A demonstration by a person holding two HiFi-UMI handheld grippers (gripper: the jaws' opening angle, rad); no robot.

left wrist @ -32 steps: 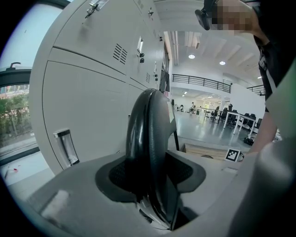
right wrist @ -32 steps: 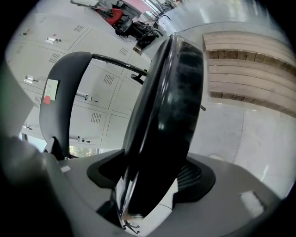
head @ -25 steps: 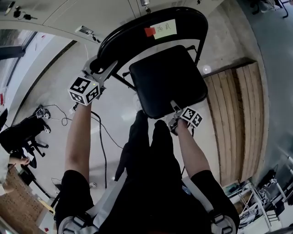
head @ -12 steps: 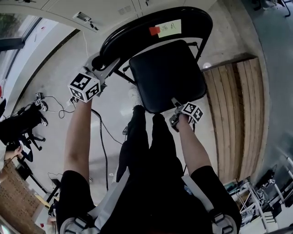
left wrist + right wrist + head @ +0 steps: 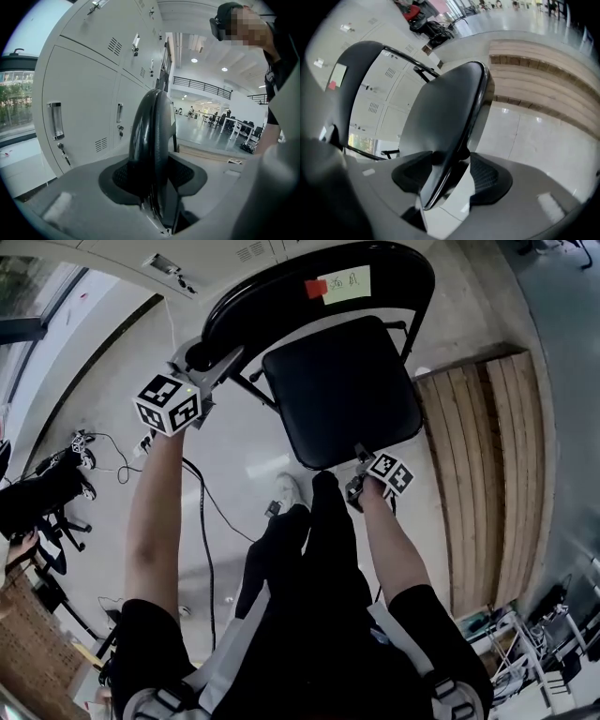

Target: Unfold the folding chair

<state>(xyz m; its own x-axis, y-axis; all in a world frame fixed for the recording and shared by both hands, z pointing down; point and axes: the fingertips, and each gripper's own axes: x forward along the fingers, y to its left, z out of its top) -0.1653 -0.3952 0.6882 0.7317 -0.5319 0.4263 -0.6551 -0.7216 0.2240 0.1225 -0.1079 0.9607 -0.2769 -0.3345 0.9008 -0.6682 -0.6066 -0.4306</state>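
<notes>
I have the black metal folding chair [image 5: 375, 324] standing on the pale floor [image 5: 234, 456] right in front of me, its back towards the grey metal lockers [image 5: 84, 93] on the far side. Its black padded seat [image 5: 342, 390] is swung down, so I judge it close to fully open.

The left tongs [image 5: 220, 360] have just been closing and are now clamped on the curved black backrest rim [image 5: 152, 136] at its left end. The right tongs [image 5: 358, 454] have also just been closing, onto the near front lip of the seat, and the pads look to be against it.

My worry is that right-hand grip. It takes only a thin lip, so a hard downward push could make it slip off and let the seat spring back. Pulling the backrest unevenly from its left end could twist or tip the frame. A black cable [image 5: 202, 512] trails on the floor to the near left, close to my feet.

The lockers are the only containers. Their doors are shut, so I cannot see any contents.
</notes>
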